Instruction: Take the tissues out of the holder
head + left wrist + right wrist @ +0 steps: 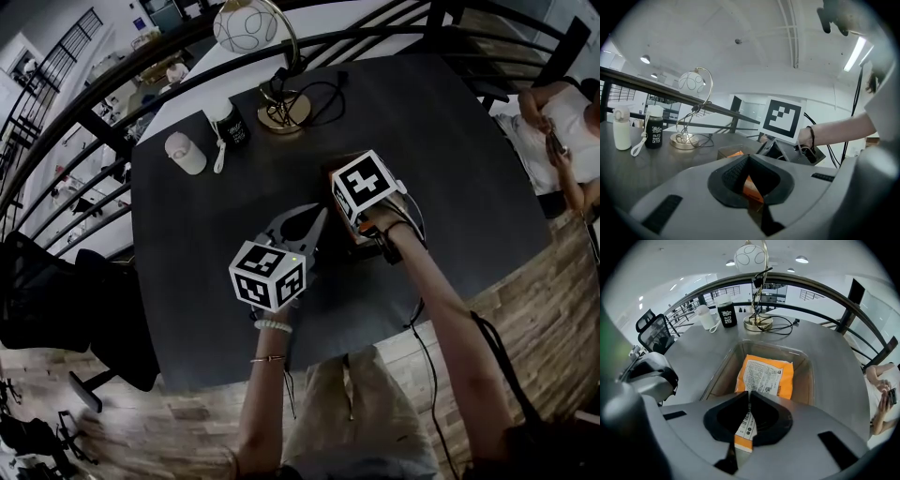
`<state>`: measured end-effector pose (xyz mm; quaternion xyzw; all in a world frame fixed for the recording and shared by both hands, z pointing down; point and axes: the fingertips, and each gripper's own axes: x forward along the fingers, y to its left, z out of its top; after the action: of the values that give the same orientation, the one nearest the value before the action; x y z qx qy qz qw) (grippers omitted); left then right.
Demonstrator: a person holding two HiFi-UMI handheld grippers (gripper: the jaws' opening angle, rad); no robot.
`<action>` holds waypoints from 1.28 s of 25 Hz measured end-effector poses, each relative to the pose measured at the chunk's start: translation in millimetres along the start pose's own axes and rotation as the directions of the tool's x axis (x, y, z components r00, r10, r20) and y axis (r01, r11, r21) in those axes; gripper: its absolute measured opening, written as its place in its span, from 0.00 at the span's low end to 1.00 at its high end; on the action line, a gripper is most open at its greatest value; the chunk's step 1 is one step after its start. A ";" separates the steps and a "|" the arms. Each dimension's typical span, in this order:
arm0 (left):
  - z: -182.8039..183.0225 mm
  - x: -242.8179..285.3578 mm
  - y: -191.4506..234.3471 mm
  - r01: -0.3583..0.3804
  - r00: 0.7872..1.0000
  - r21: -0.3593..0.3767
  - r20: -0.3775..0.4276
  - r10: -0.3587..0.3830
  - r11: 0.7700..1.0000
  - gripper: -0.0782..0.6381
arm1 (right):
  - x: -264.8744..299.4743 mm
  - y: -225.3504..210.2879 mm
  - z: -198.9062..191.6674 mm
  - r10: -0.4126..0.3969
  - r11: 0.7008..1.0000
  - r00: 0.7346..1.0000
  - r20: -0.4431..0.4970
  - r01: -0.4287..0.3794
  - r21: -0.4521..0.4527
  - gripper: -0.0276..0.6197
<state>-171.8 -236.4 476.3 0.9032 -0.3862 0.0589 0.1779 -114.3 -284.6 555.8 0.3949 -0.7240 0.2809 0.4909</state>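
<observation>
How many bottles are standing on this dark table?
2. A white cylindrical bottle stands near the dark table's far corner; a black bottle with a white cap stands right beside it, next to the gold-based lamp. The grippers could hide others.

Dim and underexposed in the head view. Brighter in both gripper views, under ceiling lights (802,259). Bowed, dark-rimmed at edges.
</observation>
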 end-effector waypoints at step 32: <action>46.8 -52.4 -33.0 -0.029 0.992 0.040 0.123 0.024 0.999 0.12 | -140.6 -8.0 12.5 -0.031 0.987 0.810 0.585 -0.069 0.147 0.06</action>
<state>-185.9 -197.0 410.9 0.9034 -0.4069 0.0138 0.1344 -84.7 -257.2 420.4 0.4932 -0.8186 0.2081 0.2079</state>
